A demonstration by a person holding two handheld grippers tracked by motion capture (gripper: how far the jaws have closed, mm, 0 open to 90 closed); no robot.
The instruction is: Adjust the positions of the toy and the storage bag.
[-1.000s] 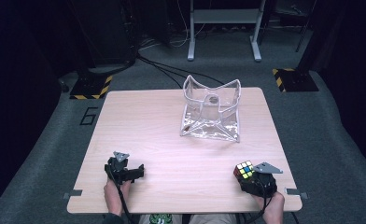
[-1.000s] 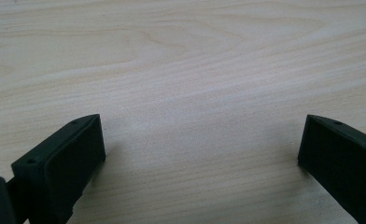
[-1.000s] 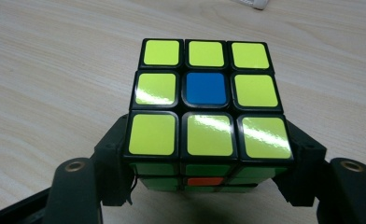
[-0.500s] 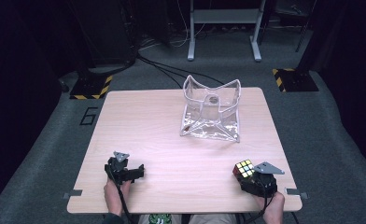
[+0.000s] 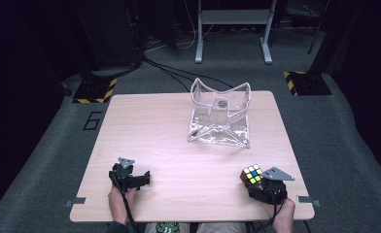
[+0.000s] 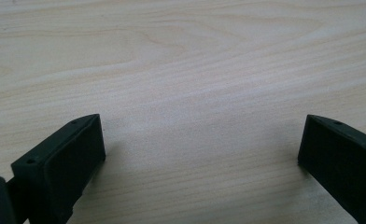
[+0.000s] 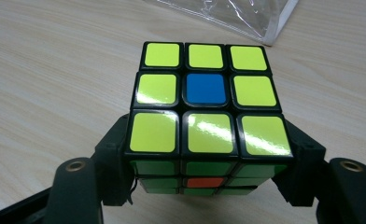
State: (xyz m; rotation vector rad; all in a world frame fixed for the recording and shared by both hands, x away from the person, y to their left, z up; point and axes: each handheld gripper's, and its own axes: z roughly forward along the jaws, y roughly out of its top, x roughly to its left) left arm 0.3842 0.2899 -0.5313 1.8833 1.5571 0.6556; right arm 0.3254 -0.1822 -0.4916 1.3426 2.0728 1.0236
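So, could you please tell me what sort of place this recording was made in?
Probably a lab or test workshop: a lone wooden table on grey carpet, hazard-striped floor plates, loose cables and a metal stand behind.

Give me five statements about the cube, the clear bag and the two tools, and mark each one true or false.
1. The right tool is closed on the puzzle cube. True.
2. The cube's top face is yellow with a blue centre square. True.
3. The left tool grips a second cube. False: its jaws stand wide apart over bare wooden table, nothing between them.
4. The clear plastic bag lies flat and folded at the table's near edge. False: it stands open on the far half of the table.
5. The cube is already inside the bag. False: it is near the table's front right corner, apart from the bag.
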